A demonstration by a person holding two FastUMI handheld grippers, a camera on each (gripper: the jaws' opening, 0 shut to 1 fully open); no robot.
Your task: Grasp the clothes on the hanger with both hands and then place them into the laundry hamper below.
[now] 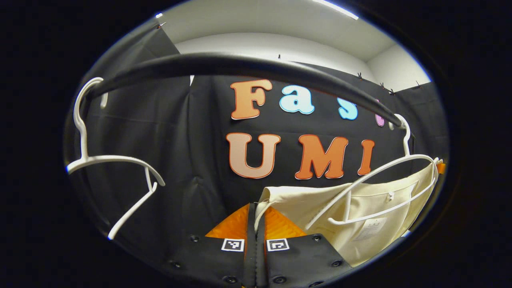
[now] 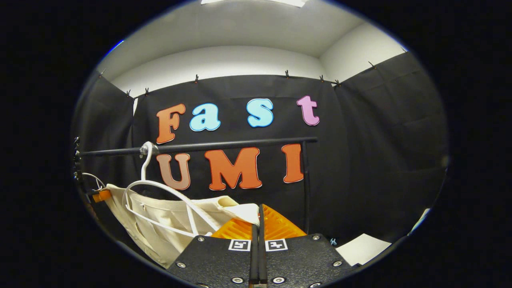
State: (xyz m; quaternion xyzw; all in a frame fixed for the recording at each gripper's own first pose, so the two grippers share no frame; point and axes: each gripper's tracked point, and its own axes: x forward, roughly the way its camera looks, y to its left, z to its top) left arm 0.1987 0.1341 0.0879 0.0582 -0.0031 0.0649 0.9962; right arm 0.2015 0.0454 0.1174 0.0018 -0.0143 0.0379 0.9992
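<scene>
A: Where's the shirt [image 1: 372,208] right now?

B: It hangs under the rail [image 1: 240,68], to the right in the left gripper view and low on the left in the right gripper view, with a white hanger [image 1: 376,180] lying across its front. The left gripper [image 1: 256,216] has its jaws clenched on one top edge of the cloth. The right gripper [image 2: 258,218] is pinched on the other top edge the same way.

A: So what could go wrong?

B: I'd judge the hanger is the trouble. Its arm looks threaded near the neckline, so pulling the shirt down could drag the hanger along or snag the cloth on the hook. Both grips are only thin pinches of edge, and an uneven tug might slip one free.

A: And the spare hanger [image 1: 116,168]?

B: Far left on the rail, well apart. The hamper isn't visible, so the drop is blind.
</scene>
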